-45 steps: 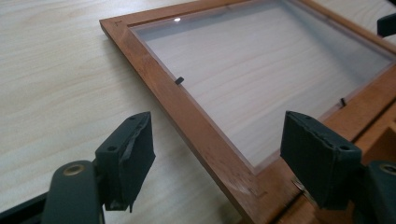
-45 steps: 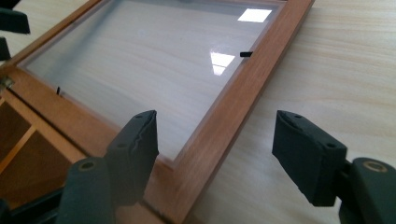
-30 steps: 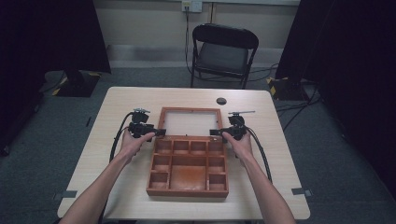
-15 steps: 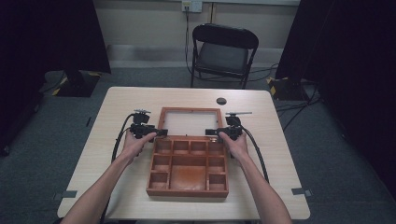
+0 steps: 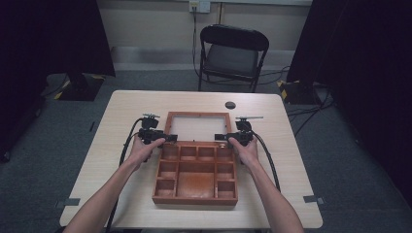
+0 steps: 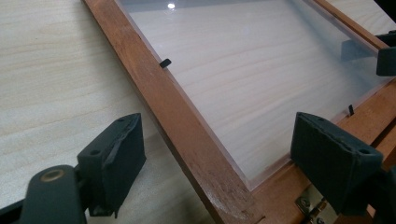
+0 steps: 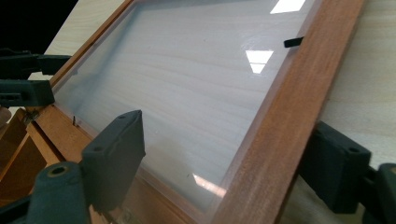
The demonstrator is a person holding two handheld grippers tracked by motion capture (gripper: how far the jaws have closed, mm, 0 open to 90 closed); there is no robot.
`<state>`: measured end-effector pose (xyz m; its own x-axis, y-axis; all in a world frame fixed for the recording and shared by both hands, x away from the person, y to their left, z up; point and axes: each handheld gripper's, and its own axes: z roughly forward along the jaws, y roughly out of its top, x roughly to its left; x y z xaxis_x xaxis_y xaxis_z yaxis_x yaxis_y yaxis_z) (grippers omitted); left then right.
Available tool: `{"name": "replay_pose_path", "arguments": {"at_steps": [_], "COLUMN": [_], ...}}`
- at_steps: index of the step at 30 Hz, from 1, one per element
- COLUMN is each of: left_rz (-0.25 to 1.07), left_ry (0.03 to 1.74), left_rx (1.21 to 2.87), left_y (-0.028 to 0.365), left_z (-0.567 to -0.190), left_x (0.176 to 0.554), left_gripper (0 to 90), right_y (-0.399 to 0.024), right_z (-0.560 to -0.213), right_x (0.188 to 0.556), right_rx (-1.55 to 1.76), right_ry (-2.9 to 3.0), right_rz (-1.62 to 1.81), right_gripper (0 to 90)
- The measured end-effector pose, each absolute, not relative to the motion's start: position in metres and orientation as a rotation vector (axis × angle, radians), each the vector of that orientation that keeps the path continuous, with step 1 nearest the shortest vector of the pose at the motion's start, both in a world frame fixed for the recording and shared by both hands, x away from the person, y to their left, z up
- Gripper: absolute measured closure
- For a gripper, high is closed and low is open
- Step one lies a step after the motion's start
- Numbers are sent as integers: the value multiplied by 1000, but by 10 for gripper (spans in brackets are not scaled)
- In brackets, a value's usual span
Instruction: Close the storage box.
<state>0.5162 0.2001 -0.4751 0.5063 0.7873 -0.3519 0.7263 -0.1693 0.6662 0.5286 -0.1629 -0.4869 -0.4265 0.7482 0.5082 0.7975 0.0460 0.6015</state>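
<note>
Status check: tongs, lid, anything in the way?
Left tongs opening, astride lid's left rail, not clamped. Right tongs astride right rail, easing in, gap visible. Lid flat open behind box. Nothing in the way.

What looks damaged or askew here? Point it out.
The lid frame has a scuffed, chipped-looking corner near the hinge. Otherwise the box sits square on the table, lid flat open, nothing spilled.

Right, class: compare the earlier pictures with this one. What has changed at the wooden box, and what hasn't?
The left claw has just been opening its jaws; they straddle the left rail of the lid without pressing it. Nothing else visibly moved: the lid lies open and flat on the table, the box sits where it was, and the right claw stays astride the other rail.
</note>
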Motion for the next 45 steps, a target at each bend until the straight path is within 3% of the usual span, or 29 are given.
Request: {"name": "replay_pose_path", "arguments": {"at_steps": [10, 24, 45], "left_rz": [56, -36, 74], "left_ry": [1272, 1266, 1187], "left_rx": [1907, 1879, 1911], "left_y": [201, 200, 197], "left_z": [-476, -479, -464], "left_x": [518, 523, 516], "left_gripper": [166, 176, 272], "right_y": [-168, -167, -170], "right_z": [-484, -482, -465], "right_x": [527, 526, 516], "right_rx": [-1684, -1686, -1669], "right_ry": [-2225, -2251, -2348], "right_rz": [-1376, -1397, -1516], "right_gripper": [283, 288, 410]}}
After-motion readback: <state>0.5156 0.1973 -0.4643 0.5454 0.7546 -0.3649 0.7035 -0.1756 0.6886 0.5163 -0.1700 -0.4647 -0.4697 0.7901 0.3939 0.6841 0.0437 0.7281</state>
